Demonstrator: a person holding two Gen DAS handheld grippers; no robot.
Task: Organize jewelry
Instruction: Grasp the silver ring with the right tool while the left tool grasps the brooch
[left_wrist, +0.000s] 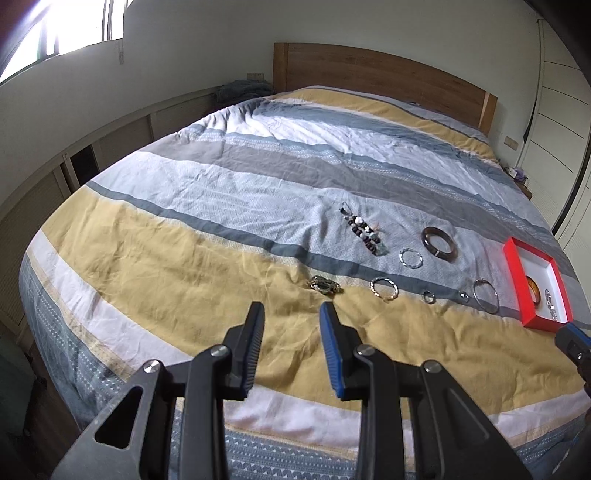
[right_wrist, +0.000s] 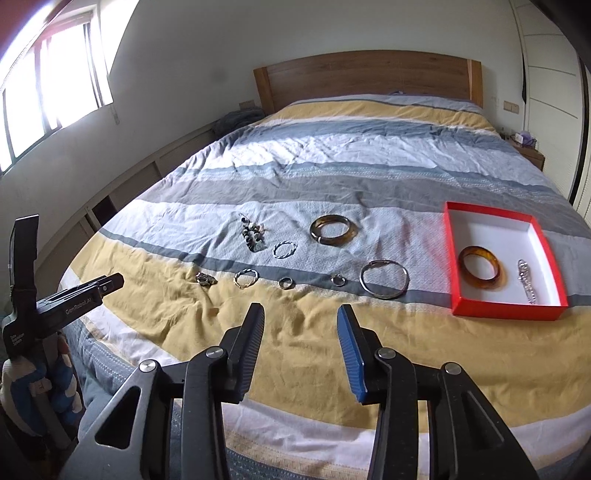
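Up close, the left gripper (left_wrist: 291, 314) and the right gripper (right_wrist: 301, 315) both hover with fingers spread, holding nothing. Beyond them, on the striped bedspread (right_wrist: 332, 173), lie eight loose pieces: one amber bangle (right_wrist: 333, 229), one large silver bangle (right_wrist: 385, 283), two twisted hoops, two small rings, one beaded strand (right_wrist: 253, 236) and one tangled clump (right_wrist: 206, 279). To the right, the red box (right_wrist: 452, 254) holds one more amber bangle (right_wrist: 480, 266) and one chain (right_wrist: 526, 282). A wooden headboard (right_wrist: 365, 79) backs the bed.

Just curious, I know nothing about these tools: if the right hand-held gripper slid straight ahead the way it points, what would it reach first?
Probably bare bedspread first. The open right hand-held gripper points between two small rings, one left of its line, the other right. Depth is hard to judge, so it might brush either.
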